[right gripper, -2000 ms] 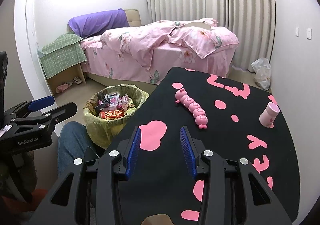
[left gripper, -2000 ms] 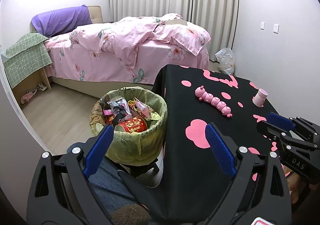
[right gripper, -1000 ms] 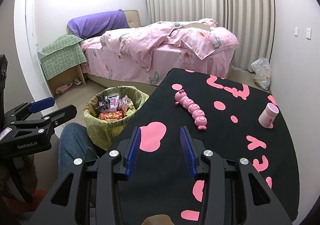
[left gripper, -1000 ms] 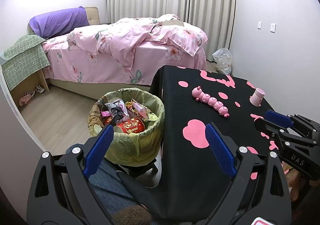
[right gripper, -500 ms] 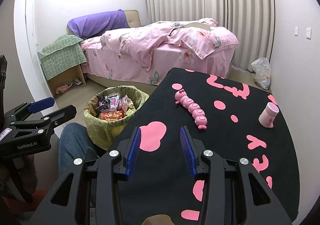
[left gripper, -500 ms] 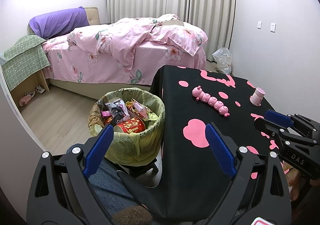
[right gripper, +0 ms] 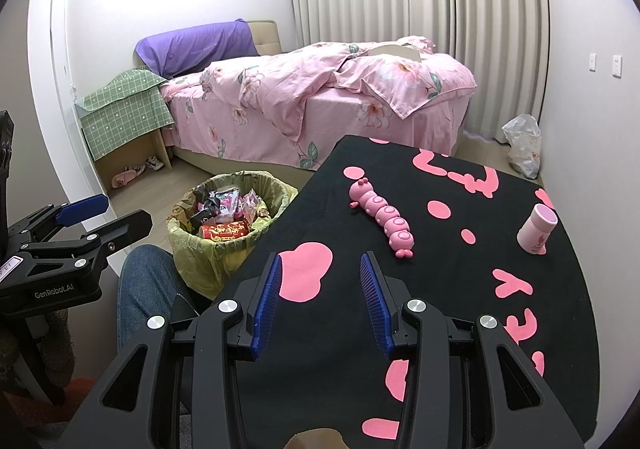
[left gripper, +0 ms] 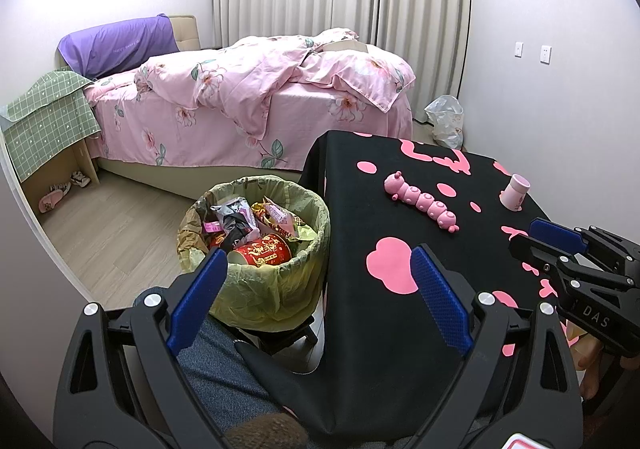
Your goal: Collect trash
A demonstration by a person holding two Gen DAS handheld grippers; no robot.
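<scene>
A bin with a yellow-green liner (left gripper: 280, 289) (right gripper: 192, 261) stands on the floor beside the table, filled with wrappers (left gripper: 236, 217) and a red paper cup (left gripper: 262, 251). My left gripper (left gripper: 318, 261) (right gripper: 120, 211) hovers open just before the bin and the table's corner, nothing between its blue pads. My right gripper (right gripper: 321, 261) (left gripper: 528, 237) is open over the black tablecloth with pink patches (right gripper: 460, 289) (left gripper: 360, 209), also holding nothing. On the cloth lie a pink caterpillar toy (right gripper: 382, 217) (left gripper: 422, 205) and a small pink bottle (right gripper: 538, 225) (left gripper: 516, 193).
A person's leg in jeans (left gripper: 224, 365) (right gripper: 144, 281) is in front of the bin. A pink bed (left gripper: 240, 109) fills the back of the room. A white plastic bag (left gripper: 444, 121) (right gripper: 524, 145) sits on the floor by the curtain. A green checked cloth (left gripper: 48, 117) covers a box at left.
The left wrist view shifted slightly two seconds ago. Since then both grippers have held still and stayed open, and nothing on the table or in the bin has moved.
</scene>
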